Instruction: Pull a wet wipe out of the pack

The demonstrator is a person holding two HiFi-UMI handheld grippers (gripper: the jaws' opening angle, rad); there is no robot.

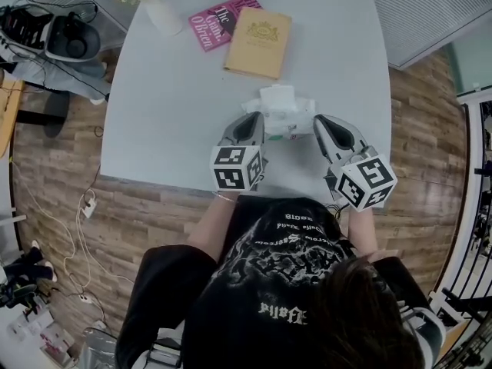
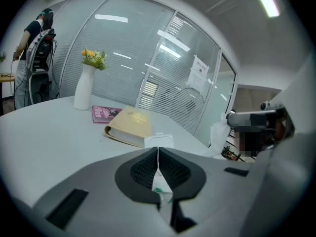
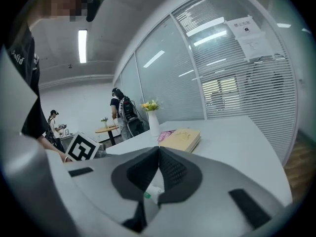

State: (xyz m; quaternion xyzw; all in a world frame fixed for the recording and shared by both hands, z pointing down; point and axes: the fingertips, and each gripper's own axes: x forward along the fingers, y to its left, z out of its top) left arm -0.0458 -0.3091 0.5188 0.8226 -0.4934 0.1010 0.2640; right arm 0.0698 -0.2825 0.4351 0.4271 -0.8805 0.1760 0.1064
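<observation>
The white wet wipe pack (image 1: 283,108) lies on the pale table (image 1: 177,91) just ahead of both grippers, its top puffed up. My left gripper (image 1: 257,118) is at the pack's left end, shut on a fold of its white, green-printed wrapper (image 2: 161,185). My right gripper (image 1: 318,121) is at the right end, shut on the same kind of wrapper edge (image 3: 150,193). In the left gripper view, a white flap (image 2: 159,140) of the pack stands just beyond the jaws. No pulled-out wipe can be told apart from the pack.
A tan book (image 1: 258,43) lies behind the pack, with a pink book (image 1: 219,20) to its left. A white vase of flowers (image 1: 157,6) stands at the far left corner. The table's near edge (image 1: 184,184) runs under my hands. People stand far off in the room (image 3: 121,110).
</observation>
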